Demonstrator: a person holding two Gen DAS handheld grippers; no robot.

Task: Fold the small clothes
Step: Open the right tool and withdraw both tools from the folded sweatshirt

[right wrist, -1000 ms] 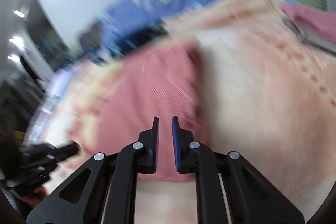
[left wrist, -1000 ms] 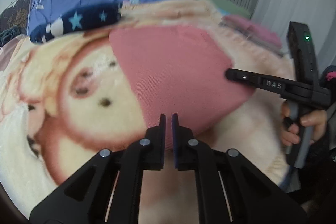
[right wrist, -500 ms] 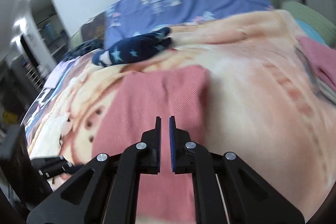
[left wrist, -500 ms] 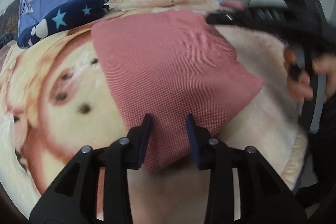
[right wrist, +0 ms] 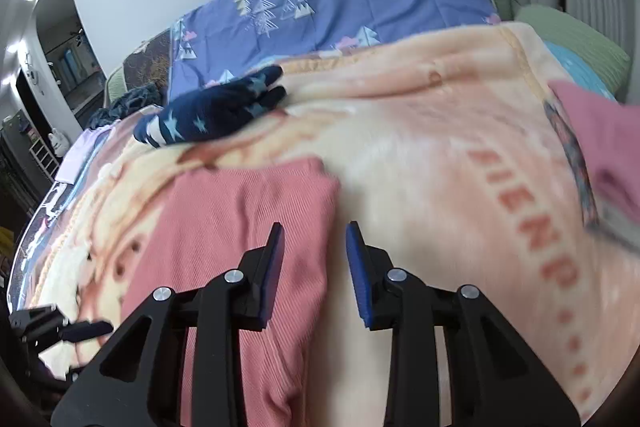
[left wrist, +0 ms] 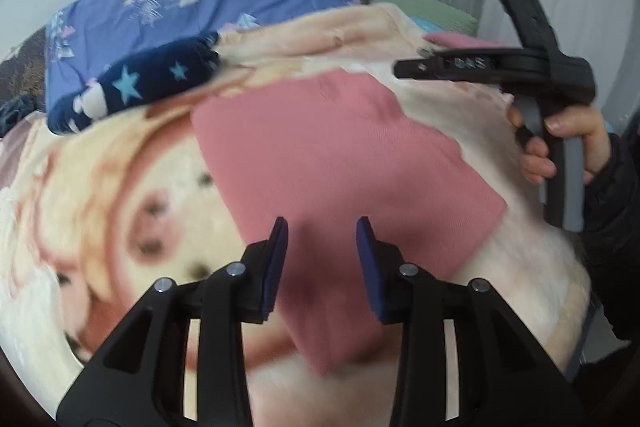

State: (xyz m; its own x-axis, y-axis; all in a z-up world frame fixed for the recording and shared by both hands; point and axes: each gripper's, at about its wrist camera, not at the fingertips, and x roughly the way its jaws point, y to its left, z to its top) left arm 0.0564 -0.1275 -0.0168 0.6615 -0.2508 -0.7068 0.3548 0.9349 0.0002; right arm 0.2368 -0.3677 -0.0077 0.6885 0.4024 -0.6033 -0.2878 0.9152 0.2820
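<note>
- Lying flat on the cartoon-print blanket (left wrist: 120, 187) of the bed is a folded pink garment (left wrist: 340, 163).
- Left hand-held gripper (left wrist: 322, 239) hangs over its near corner, jaws apart, gripping nothing.
- Right hand-held gripper (right wrist: 314, 239) hangs over the garment's right edge; its jaws have just been opening, with nothing between them.
- Near the pillow end sits a navy star-print cloth (right wrist: 216, 111).

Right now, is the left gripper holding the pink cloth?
No, the left gripper is open above the pink cloth, which lies flat on the blanket.
</note>
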